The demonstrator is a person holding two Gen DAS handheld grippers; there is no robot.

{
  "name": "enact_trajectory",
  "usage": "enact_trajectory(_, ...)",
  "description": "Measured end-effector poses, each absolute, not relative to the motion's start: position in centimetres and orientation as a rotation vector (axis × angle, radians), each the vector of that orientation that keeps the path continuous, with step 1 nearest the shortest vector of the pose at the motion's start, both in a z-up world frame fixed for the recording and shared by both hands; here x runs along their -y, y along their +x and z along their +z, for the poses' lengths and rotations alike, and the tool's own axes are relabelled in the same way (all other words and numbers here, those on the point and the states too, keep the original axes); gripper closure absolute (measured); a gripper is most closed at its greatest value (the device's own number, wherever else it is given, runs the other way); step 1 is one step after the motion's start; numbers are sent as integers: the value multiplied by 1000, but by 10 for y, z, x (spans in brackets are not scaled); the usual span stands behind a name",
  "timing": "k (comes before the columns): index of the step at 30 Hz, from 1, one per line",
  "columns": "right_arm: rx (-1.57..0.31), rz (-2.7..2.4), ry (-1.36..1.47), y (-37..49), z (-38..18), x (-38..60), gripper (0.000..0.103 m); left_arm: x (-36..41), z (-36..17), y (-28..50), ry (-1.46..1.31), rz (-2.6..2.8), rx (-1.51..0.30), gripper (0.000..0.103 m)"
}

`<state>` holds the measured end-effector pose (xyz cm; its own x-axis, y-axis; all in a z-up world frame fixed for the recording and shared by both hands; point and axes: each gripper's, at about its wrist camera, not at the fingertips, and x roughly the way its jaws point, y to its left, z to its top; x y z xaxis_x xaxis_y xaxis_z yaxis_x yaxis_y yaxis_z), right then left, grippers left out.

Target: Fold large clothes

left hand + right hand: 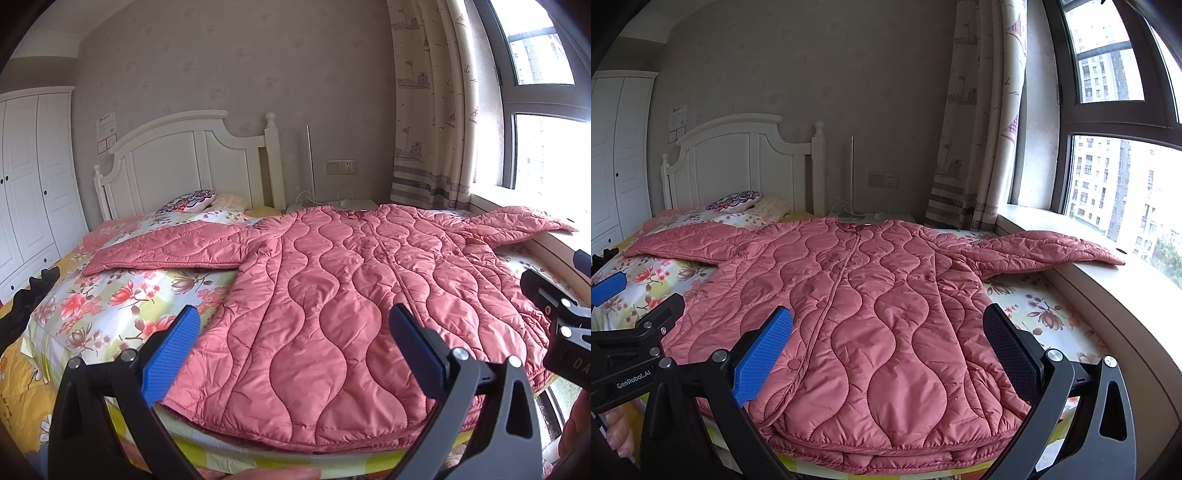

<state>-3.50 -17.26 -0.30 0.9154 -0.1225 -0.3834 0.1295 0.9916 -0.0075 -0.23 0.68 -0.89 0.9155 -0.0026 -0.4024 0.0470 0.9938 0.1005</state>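
Both the left gripper (295,339) and the right gripper (888,341) hover with jaws spread wide and empty above the near hem of the pink quilted jacket (351,288), touching nothing. The jacket lies flat on the floral bedsheet (118,302), its right sleeve (1045,251) reaching onto the windowsill (1108,291). "GenRobot.AI" is printed on the left gripper's body in the right wrist view.

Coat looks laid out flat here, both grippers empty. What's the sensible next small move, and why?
Probably bring the right gripper to the right sleeve and fold it inward: the pink coat lies spread flat, that sleeve overhangs the windowsill, and both grippers are open.
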Motion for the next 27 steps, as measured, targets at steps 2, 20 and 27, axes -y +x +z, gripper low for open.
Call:
enact_trajectory(2, -394, -128, 19, -35, -3, 173, 4, -7, -10, -2, 108, -25, -415, 2)
enact_trajectory(20, -406, -124, 23, -33, -6, 173, 4, -7, -8, -1, 107, -26, -419, 2)
enact_trajectory(27, -417, -121, 31, -31, -10, 174, 4, -9, -15, -3, 108, -26, -424, 2)
